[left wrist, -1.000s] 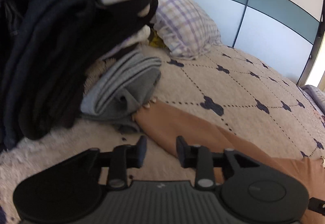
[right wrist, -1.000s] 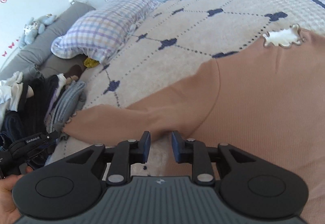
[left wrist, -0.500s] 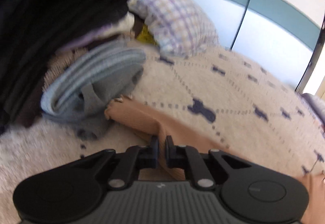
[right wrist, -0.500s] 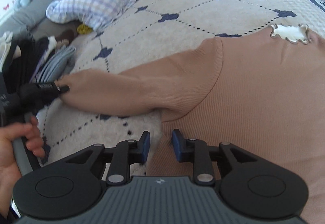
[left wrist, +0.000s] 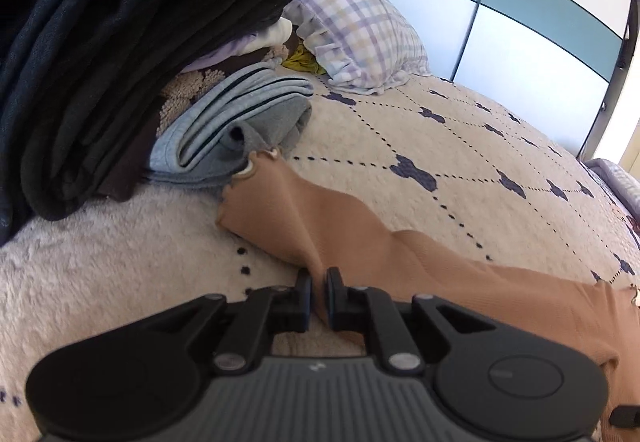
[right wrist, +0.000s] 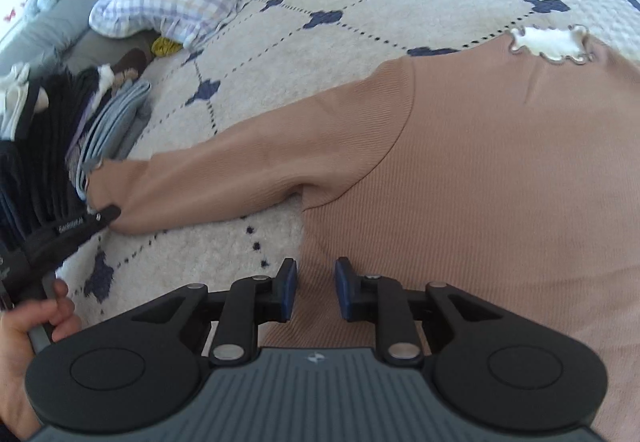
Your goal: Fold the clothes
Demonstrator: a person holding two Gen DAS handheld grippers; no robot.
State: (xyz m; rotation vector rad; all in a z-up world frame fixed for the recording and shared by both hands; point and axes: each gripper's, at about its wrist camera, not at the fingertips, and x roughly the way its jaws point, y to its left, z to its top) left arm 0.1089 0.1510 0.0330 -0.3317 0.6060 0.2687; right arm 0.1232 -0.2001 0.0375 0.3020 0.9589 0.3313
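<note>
Left wrist view: the left gripper [left wrist: 318,292], apart a second ago, has now clamped a ridge of the tan top's sleeve [left wrist: 320,217] near its cuff, beside the stack of folded clothes [left wrist: 100,53]; the sleeve fold can likely begin. The right gripper [right wrist: 316,288] hovers parted over the tan top [right wrist: 500,193], ribbed, flat on the bed [right wrist: 380,1]

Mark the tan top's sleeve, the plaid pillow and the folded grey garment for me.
tan top's sleeve [right wrist: 208,181]: right wrist view, middle of the sleeve.
plaid pillow [left wrist: 360,37]: left wrist view, centre of its checked face.
folded grey garment [left wrist: 240,113]: left wrist view, upper folded layers.
</note>
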